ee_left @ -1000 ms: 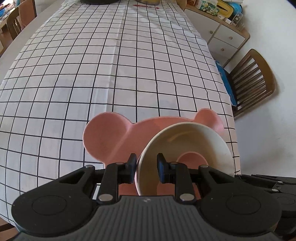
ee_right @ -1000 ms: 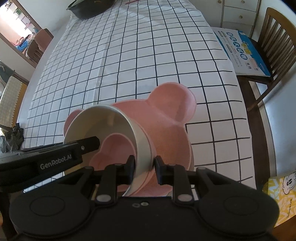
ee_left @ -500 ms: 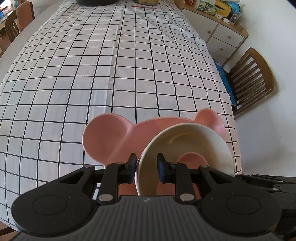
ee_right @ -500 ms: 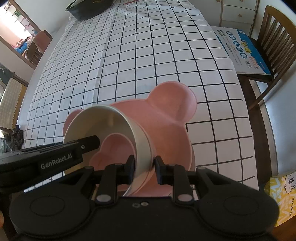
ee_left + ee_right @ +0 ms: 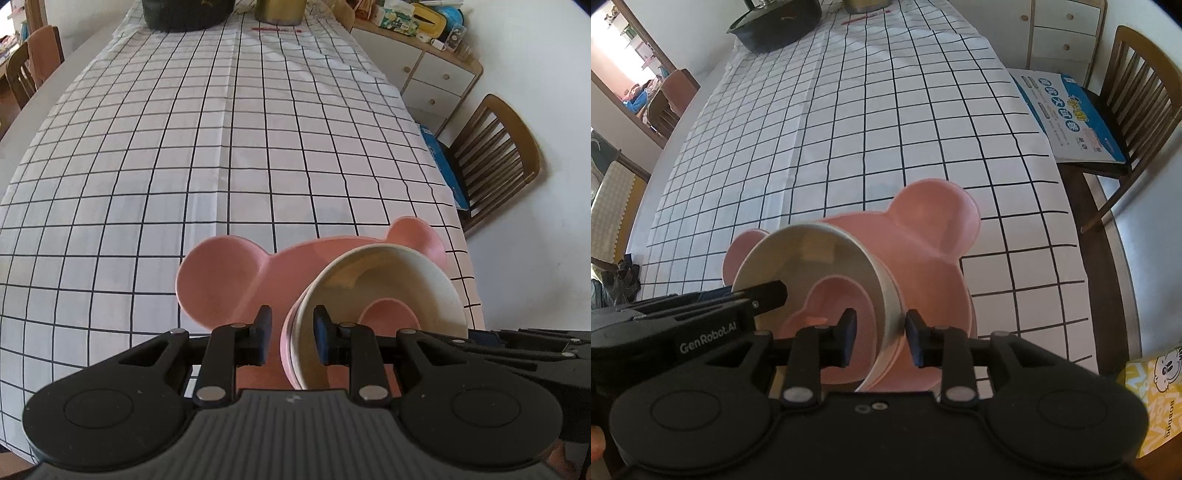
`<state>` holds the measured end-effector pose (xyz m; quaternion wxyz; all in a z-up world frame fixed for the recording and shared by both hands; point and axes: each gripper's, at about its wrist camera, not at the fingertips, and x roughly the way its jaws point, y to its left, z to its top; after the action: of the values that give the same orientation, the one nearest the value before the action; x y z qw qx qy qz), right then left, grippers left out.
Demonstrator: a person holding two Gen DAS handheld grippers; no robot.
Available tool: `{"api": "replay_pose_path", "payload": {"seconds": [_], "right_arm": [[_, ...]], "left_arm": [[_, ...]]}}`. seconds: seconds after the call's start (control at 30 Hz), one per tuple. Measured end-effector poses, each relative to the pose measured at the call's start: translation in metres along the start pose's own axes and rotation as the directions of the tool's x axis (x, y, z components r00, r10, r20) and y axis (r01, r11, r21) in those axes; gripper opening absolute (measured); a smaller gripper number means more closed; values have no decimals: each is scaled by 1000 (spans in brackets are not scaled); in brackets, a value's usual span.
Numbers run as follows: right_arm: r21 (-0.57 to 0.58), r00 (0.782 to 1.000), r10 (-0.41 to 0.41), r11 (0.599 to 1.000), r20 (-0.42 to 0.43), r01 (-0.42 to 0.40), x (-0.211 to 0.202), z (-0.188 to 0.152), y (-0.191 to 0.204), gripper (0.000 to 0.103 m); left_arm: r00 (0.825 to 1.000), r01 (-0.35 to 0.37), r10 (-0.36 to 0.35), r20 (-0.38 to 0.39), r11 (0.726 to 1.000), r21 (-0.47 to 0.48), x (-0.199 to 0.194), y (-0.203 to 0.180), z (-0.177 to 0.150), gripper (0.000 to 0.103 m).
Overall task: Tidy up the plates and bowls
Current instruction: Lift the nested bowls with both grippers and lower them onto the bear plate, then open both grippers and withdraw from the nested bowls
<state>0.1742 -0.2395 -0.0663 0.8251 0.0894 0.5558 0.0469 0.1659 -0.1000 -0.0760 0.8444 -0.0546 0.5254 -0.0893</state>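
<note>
A pink bear-shaped plate (image 5: 221, 280) (image 5: 938, 221) lies on the checked tablecloth near the table's front right corner. On it sits a cream bowl (image 5: 388, 273) (image 5: 812, 251) with a small pink bear-shaped dish (image 5: 388, 314) (image 5: 842, 299) inside. My left gripper (image 5: 292, 334) is shut on the bowl's left rim, and one of its fingers (image 5: 768, 295) reaches over the bowl in the right wrist view. My right gripper (image 5: 881, 332) straddles the right rim. Its jaws are opening, and a gap shows between the inner pad and the bowl's wall.
A dark pan (image 5: 775, 22) and a metal pot (image 5: 280, 9) stand at the table's far end. A wooden chair (image 5: 495, 162) with a blue box (image 5: 1071, 114) on it is to the right, beside a drawer cabinet (image 5: 432, 77). The plate lies close to the table's right edge.
The right gripper's jaws have parted from the bowl's rim, which they were clamping before. The left gripper's pads keep the same spacing. Neither hand has moved noticeably.
</note>
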Motion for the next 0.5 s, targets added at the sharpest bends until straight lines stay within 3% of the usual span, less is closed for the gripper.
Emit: {"api": "replay_pose_path", "payload": {"seconds": [0.5], "right_arm": [[-45,995,22,999,96,-17,-31,-16,9,36]], "left_arm": [[995,2,-9,99,998,70,-43,7,-18,25]]}}
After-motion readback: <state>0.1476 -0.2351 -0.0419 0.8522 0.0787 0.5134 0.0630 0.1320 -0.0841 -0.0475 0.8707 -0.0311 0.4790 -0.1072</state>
